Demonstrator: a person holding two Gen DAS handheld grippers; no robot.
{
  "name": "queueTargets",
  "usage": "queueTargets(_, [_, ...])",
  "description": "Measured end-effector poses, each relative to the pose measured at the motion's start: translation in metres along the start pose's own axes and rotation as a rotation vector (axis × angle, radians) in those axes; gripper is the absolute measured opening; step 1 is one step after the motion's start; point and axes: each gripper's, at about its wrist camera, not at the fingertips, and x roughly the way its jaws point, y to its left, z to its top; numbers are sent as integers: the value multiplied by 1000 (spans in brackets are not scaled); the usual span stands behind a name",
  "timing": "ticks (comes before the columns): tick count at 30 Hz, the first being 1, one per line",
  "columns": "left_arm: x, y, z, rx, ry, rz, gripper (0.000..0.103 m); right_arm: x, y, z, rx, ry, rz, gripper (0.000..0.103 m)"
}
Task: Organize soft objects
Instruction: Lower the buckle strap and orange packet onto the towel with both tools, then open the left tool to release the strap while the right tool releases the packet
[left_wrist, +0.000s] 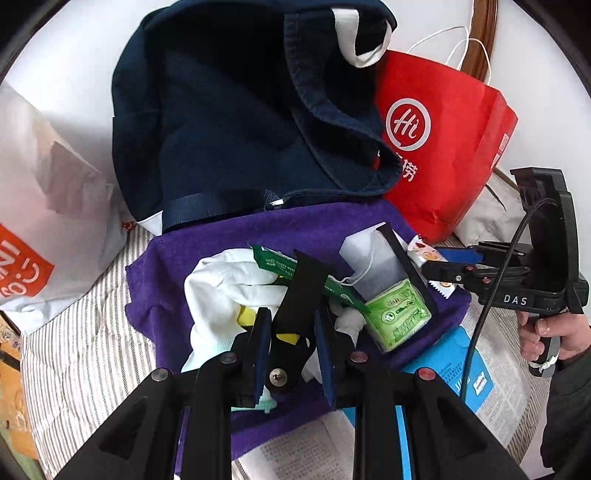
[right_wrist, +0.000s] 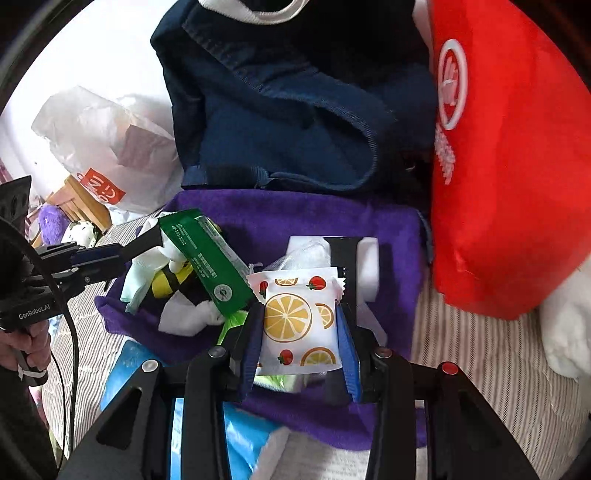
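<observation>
Two grippers work above one landmark, the purple towel (right_wrist: 295, 218).
- Navy tote bag (right_wrist: 280, 122): behind the towel, mouth sagging open; judged destination, lying ahead of both grippers.
- Red paper bag (right_wrist: 509, 177): right of the towel.
- Green packet (right_wrist: 210, 258): over the towel's left half, long axis diagonal, pinched at one end by the left gripper (left_wrist: 291, 291).
- Fruit-print sachet (right_wrist: 299, 317): over the towel's near edge, clamped in the right gripper (right_wrist: 301, 325), arguably nearer the bag.

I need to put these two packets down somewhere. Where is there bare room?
Free: striped bedding between the purple towel and white plastic bag; also bedding below the red paper bag. Crowded: the towel's middle, under packets, white cloth and both hand-held grippers.
</observation>
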Motion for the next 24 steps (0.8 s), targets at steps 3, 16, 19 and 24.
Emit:
queueTargets(3, [6,-1,5,8,10,-5,23,11,2,4,-4,9,11,38])
queueTargets(16, [42,-8,10,46,71,-1,25,53,10,9,-49,65,34,41])
queueTargets(19, [51,-9,8,59,94,20,28,55,11,8,-54,66,43,48])
queueTargets(24, [57,-9,9,46,110,29,33,53,12,6,-59,76,53,56])
